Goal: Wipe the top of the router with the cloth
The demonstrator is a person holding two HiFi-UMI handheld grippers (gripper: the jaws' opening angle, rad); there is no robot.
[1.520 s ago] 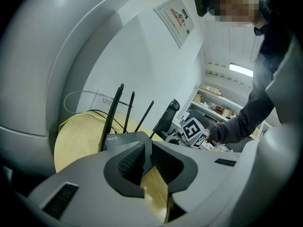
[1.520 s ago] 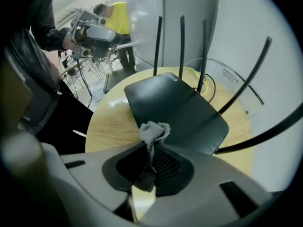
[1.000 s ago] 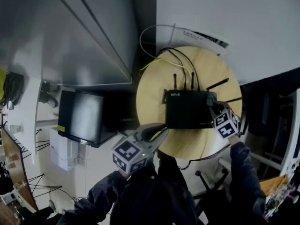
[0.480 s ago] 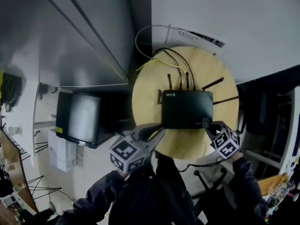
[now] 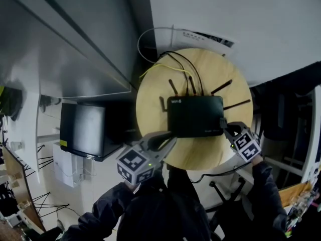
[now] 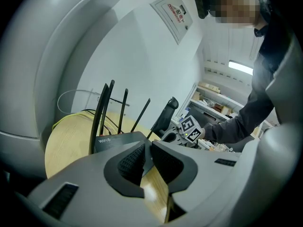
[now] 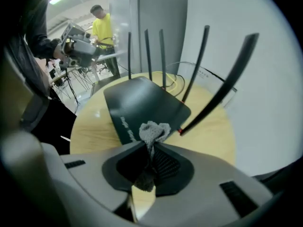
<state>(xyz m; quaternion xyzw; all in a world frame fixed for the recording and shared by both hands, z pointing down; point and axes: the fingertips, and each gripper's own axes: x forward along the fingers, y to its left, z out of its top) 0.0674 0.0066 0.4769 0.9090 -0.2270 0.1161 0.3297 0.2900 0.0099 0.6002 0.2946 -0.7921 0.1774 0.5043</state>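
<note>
At the near left edge of the round wooden table [image 5: 150,97], the left gripper [image 5: 167,140] hovers with its jaws pressed together on nothing, pointing toward the black router [image 5: 195,115] that lies in the middle of the tabletop. Over at the router's near right corner, the right gripper [image 5: 224,127] pinches a grey cloth [image 7: 152,131] between its jaws. The cloth's tuft pokes out right at the router's front edge.

Dark jacket sleeves [image 5: 108,210] on both arms, fabric a little crumpled. Pale grey moulded left gripper [image 5: 169,140], black ribbed pads [image 6: 132,159] inside, white cube with black square markers [image 5: 135,165] on its back, tiny green light there. Matching grey right gripper [image 5: 224,128], same black-and-white marker cube [image 5: 247,145].
</note>
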